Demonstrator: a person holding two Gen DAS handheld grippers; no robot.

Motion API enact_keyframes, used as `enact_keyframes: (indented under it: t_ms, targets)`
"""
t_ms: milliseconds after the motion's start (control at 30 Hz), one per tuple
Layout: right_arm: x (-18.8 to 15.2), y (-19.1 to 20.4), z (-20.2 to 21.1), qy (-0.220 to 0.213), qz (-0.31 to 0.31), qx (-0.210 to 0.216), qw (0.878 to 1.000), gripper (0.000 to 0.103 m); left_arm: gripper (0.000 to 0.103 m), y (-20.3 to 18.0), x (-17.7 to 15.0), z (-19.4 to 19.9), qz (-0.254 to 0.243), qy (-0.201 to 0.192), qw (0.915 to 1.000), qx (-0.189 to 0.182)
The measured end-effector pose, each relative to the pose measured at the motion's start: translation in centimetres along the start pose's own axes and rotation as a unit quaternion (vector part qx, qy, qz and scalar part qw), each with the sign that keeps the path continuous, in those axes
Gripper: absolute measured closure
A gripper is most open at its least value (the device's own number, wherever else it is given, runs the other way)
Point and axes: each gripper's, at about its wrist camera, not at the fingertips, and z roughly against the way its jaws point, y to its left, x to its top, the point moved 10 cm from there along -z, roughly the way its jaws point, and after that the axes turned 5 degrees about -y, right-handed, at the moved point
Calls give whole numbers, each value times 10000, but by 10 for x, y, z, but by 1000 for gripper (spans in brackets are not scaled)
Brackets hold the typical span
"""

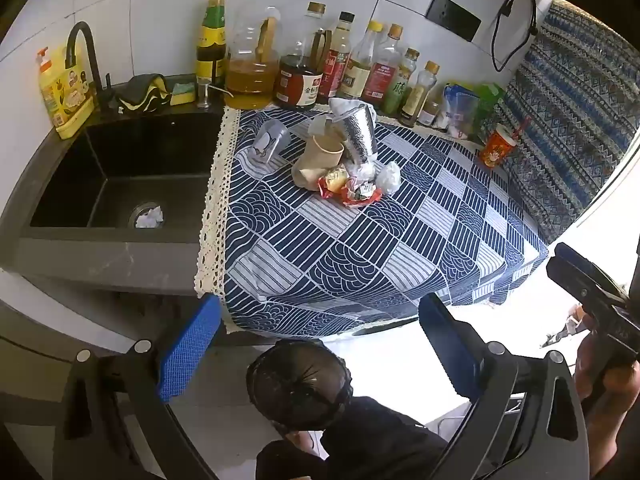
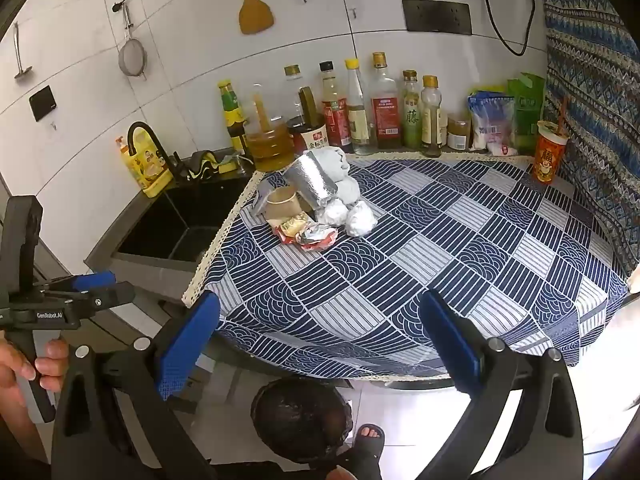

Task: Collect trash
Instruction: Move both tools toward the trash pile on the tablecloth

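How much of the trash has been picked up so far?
None, by the look of it. The trash pile sits on the patterned cloth, with one crumpled paper in the sink. The left gripper and right gripper are open and empty. Everything is left to go into the bin below.

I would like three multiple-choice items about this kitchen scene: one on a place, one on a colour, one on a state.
1. Where does the crumpled white paper lie?
A. in the black sink
B. on the floor
C. on the wall shelf

2. What colour are the claw pads?
A. red
B. blue
C. green

3. How is the right claw?
A. shut on a cup
B. shut on nothing
C. open, holding nothing

Key: 1 A, the paper sits at the sink's drain. 2 B, both wrist views show blue pads. 3 C, its fingers stand wide apart with only the patterned cloth beyond.
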Motion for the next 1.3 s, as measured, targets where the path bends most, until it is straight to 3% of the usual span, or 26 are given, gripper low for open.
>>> enact_keyframes:
  t_ms: [333,1300]
  targets:
    - [0,3,-7,16,-42,166,9999,4,7,4,1,1,-43,-16,10000,8]
    - [2,12,-4,-50,-97,5,9999,4,7,5,3,1,-100,57,9999,-119]
